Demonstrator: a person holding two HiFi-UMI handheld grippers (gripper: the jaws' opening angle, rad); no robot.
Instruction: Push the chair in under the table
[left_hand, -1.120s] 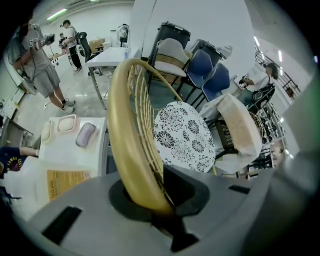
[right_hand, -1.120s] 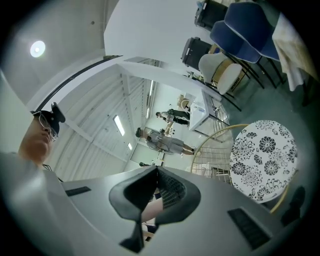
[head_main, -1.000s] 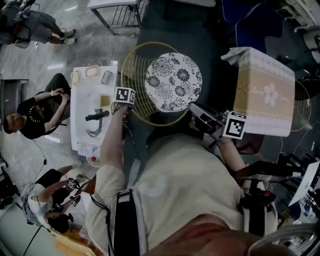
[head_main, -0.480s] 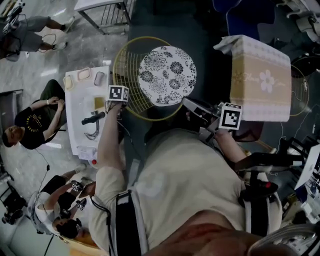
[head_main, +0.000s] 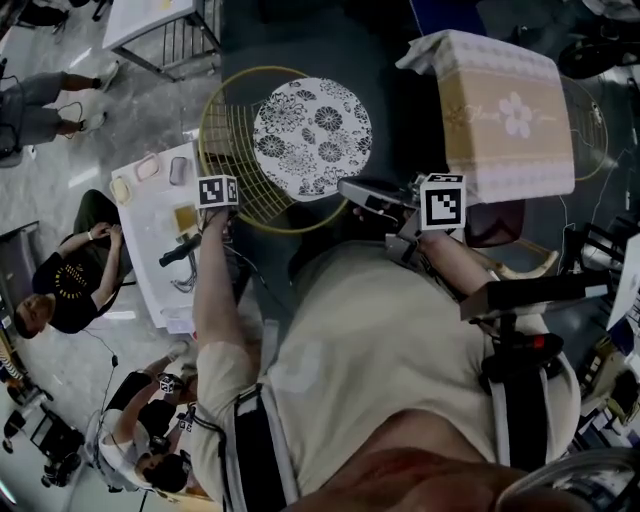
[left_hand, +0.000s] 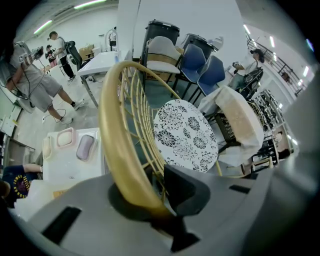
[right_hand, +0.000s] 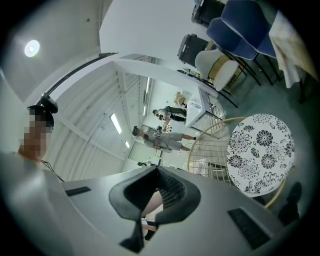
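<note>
The left gripper (left_hand: 152, 190) pointed steeply down onto the chair (left_hand: 185, 135). The gold rim (left_hand: 112, 135) of the chair's wire back ran right between its 2 jaws, with the pads pressed on it from both sides. Those jaws had just been easing open a touch, but the rim was in there and gripped.

The right gripper (right_hand: 156, 175) had its jaws clenched together with nothing in them. It was held about level by the chair's near edge, and whether it touched the rim couldn't be told.

In the head view the chair (head_main: 312, 138) stood on the dark floor to the left of the table (head_main: 500, 150). There was a strip of floor between the 2.

Stuff you couldn't really see:
- The left gripper's (head_main: 218, 195) tips sat hidden under its own marker cube (head_main: 218, 187).
- The person's torso (head_main: 380, 350) covered the near bit of the rim.
- The chair's legs didn't show.
- A cloth (head_main: 470, 70) draped the table and hid whatever was under it.
- In the right gripper view the table was cut off at the top right edge.
</note>
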